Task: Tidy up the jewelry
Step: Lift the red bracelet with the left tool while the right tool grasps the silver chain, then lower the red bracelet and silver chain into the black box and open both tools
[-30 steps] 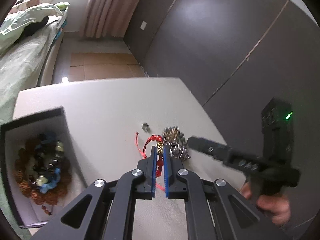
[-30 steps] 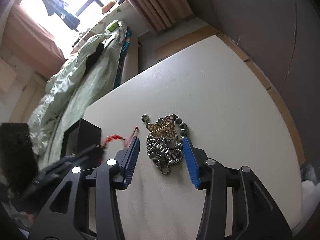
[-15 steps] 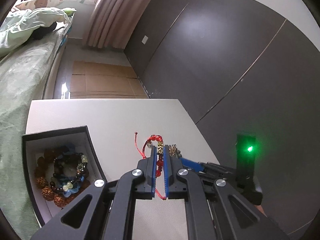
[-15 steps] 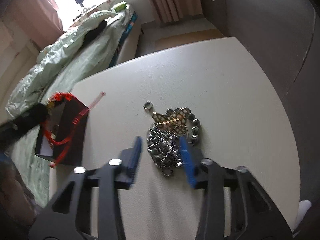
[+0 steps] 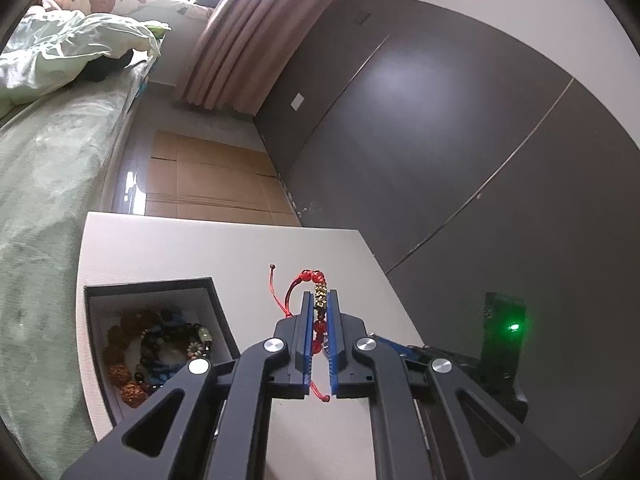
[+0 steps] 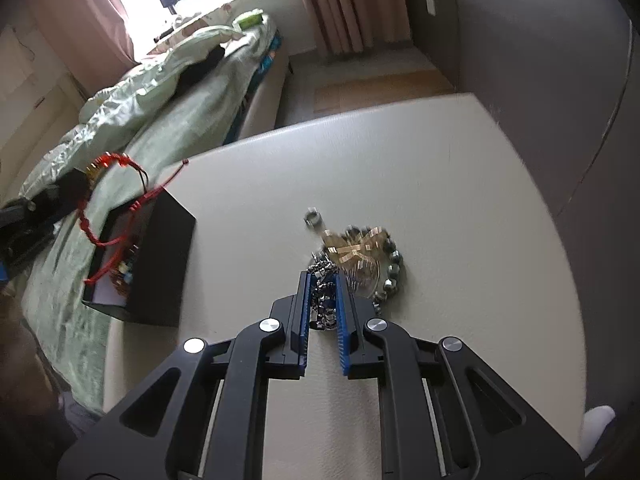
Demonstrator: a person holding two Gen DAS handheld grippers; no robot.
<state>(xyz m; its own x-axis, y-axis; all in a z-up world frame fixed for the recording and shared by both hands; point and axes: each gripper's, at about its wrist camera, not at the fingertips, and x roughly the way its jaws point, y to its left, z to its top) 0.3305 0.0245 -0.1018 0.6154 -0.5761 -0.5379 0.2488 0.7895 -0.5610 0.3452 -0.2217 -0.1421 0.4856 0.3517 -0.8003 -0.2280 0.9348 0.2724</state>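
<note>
My left gripper [image 5: 320,296] is shut on a red cord bracelet [image 5: 316,280] with red and gold beads, held in the air above the white table [image 5: 200,248], just right of the open black box [image 5: 218,308]. In the right wrist view the same bracelet [image 6: 108,200] hangs over the box [image 6: 160,248]. My right gripper [image 6: 322,278] points down at the jewelry pile. Its jaws are closing, and both blue pads touch the silver chain [image 6: 324,300] between them. A gold butterfly clip [image 6: 356,246], a grey bead bracelet [image 6: 394,268] and a small ring [image 6: 314,216] lie just beyond.
Several beaded bracelets [image 5: 160,352] lie inside the box. A bed with green bedding [image 6: 152,128] runs along the table's left edge. A dark wall [image 5: 440,140] stands close on the right. Bare tabletop stretches beyond the pile.
The left gripper rose off the table with the red bracelet and moved toward the box. The right gripper's jaws narrowed from wide around the pile to close on the silver chain.
</note>
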